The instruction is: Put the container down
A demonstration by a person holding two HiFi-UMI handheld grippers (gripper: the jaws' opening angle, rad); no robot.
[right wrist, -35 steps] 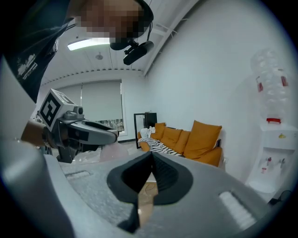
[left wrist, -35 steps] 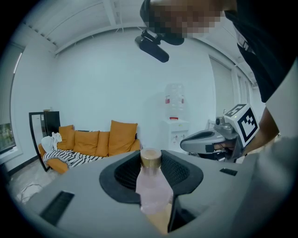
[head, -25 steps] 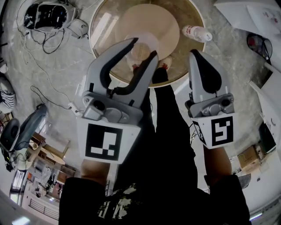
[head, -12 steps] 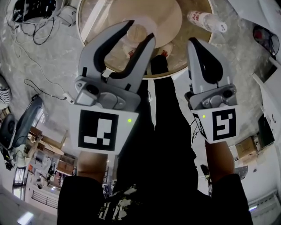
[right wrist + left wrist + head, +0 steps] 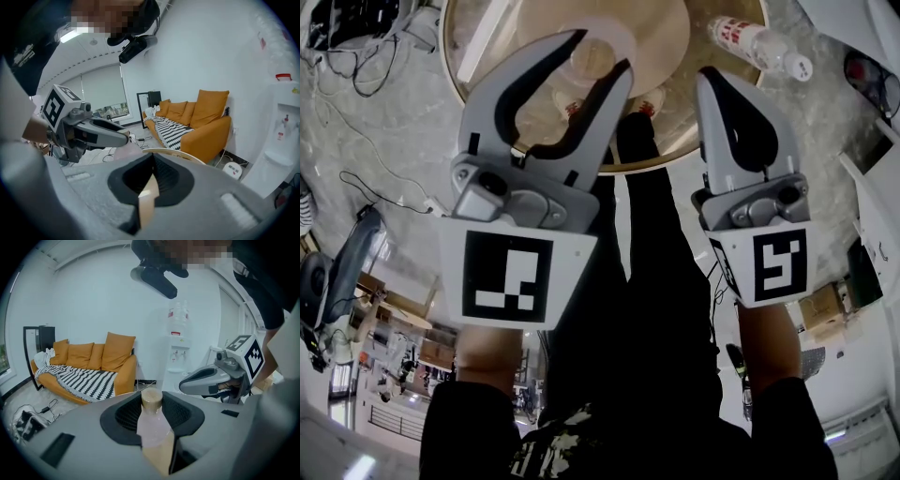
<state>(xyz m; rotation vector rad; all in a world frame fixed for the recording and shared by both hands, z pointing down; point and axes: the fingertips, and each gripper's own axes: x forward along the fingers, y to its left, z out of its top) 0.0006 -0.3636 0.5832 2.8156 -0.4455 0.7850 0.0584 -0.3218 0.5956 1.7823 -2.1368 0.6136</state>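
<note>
Left gripper [image 5: 598,54]: jaws stand wide, their ribbed pads clamped on the neck of the container [image 5: 592,62], a translucent bottle with a tan cap held upright; its contents cannot be made out. The container sits over the round wooden table [image 5: 670,122], between its centre and its near edge; whether its base touches the top cannot be told. Right gripper [image 5: 718,82]: jaws brought together with nothing between them, held just beside the left one over the table's near edge. A clear plastic bottle with a red label [image 5: 757,47] lies on its side at the table's right edge.
</note>
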